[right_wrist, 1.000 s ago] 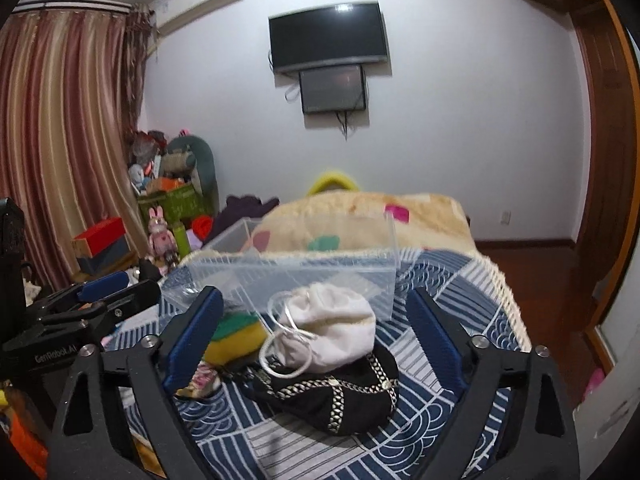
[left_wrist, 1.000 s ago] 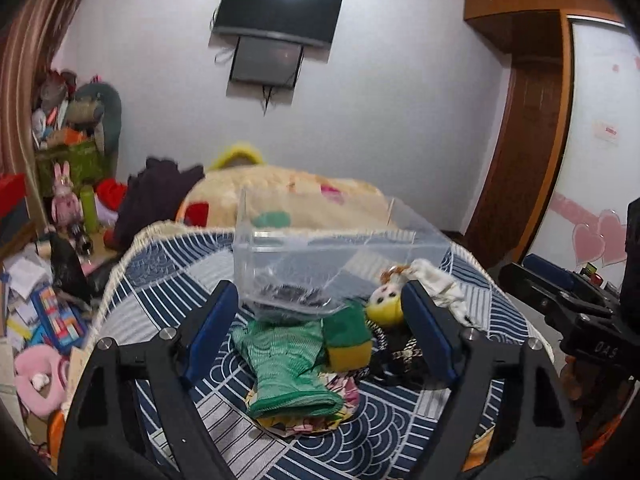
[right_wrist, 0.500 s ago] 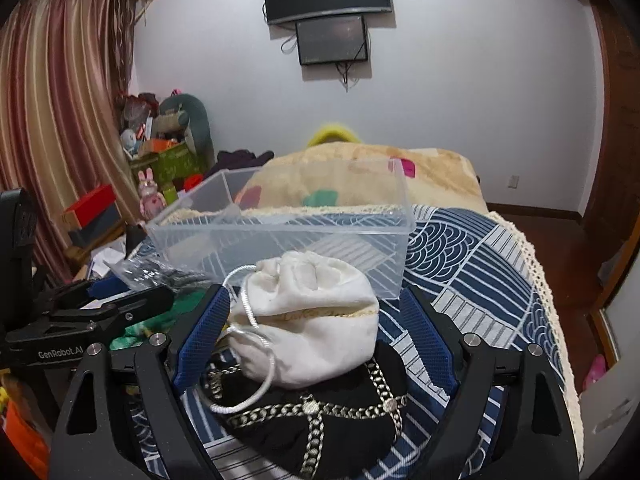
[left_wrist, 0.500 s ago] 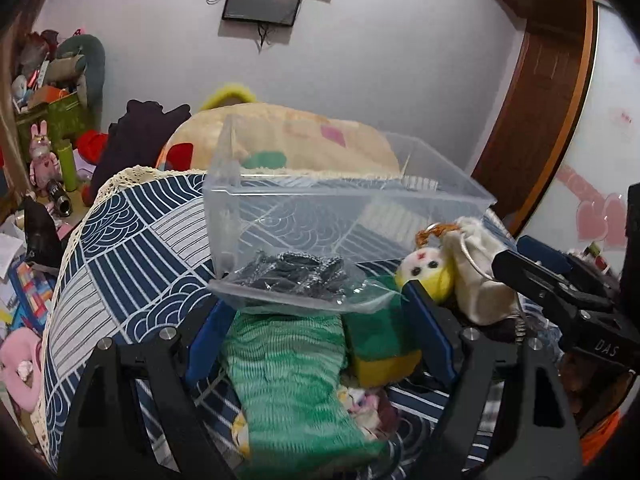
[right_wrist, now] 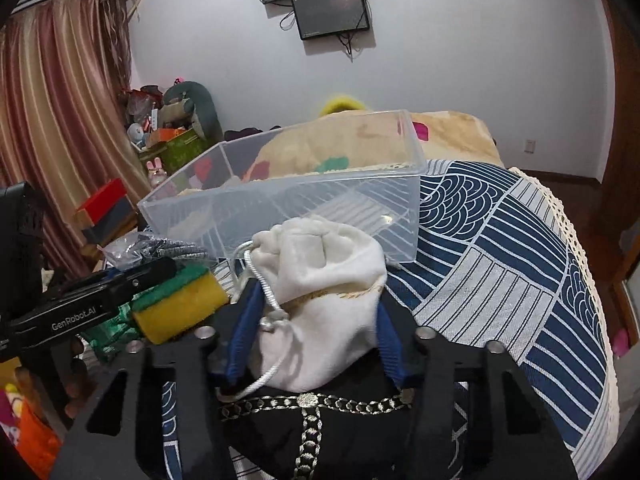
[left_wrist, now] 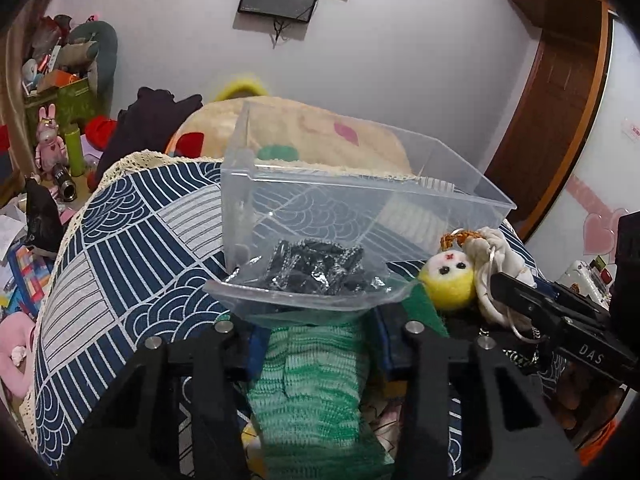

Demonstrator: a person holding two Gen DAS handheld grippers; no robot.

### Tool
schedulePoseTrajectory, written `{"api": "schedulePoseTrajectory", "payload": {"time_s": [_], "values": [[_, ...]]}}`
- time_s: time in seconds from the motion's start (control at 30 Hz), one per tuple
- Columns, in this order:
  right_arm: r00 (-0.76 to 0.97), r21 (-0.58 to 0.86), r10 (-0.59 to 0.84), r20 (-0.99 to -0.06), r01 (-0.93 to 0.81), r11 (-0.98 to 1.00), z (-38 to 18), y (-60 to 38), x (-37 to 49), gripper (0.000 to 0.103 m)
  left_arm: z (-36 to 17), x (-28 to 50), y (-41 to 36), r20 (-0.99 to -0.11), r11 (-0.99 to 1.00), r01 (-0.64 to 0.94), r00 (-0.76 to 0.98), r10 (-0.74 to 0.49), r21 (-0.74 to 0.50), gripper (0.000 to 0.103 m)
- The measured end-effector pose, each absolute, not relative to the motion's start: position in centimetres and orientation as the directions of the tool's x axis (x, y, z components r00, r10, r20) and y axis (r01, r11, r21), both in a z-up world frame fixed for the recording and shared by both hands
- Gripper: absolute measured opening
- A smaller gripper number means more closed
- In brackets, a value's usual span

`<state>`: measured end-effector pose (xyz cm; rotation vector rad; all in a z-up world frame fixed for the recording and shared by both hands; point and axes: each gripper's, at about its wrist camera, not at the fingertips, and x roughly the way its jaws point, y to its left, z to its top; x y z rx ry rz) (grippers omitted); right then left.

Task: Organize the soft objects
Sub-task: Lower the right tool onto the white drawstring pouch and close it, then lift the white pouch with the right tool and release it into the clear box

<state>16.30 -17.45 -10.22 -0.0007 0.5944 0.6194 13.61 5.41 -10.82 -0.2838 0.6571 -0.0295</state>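
Note:
A clear plastic bin (left_wrist: 360, 200) (right_wrist: 304, 200) stands on the patterned bedspread. My left gripper (left_wrist: 316, 340) is shut on a green knit cloth (left_wrist: 316, 392), with a clear bag of dark pieces (left_wrist: 316, 276) lying over its tips. My right gripper (right_wrist: 316, 328) is shut on a white drawstring pouch (right_wrist: 324, 296), above a black chain-trimmed bag (right_wrist: 308, 432). A yellow-green sponge (right_wrist: 180, 304) and a yellow doll head (left_wrist: 452, 280) lie between the two grippers.
The blue-and-white bedspread (right_wrist: 500, 264) has a lace edge at the right. A beige quilt (left_wrist: 320, 136) lies behind the bin. Toys and boxes (left_wrist: 52, 128) crowd the floor at the left. A wooden door (left_wrist: 560, 100) stands at the right.
Both grippers moved forward and down onto the pile and closed, the left around the green cloth, the right around the white pouch.

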Motion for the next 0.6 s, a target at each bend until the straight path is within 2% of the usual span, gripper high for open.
{"api": "schedulePoseTrajectory", "payload": {"time_s": [0.13, 0.27, 0.37, 0.6], "values": [[0.662, 0.177, 0.549, -0.51, -0.543, 0.82, -9.9, -17.8, 16.1, 0.031, -10.7, 12.9, 5.5, -0.584, 0.963, -0.068, 0.806, -0.101, -0.26, 0.036], [0.676, 0.178, 0.551, -0.49, -0.541, 0.822, -9.5, -18.2, 15.9, 0.022, -10.2, 12.0, 5.4, -0.562, 0.966, -0.071, 0.823, -0.084, -0.248, 0.035], [0.69, 0.163, 0.538, -0.485, -0.533, 0.83, -9.2, -18.2, 15.7, 0.018, -9.6, 11.3, 5.1, -0.542, 0.97, -0.054, 0.836, -0.087, -0.239, 0.035], [0.734, 0.127, 0.52, -0.437, -0.522, 0.843, -7.5, -18.8, 14.6, 0.016, -7.7, 9.9, 4.8, -0.496, 0.975, -0.038, 0.865, -0.078, -0.22, 0.034]]}}
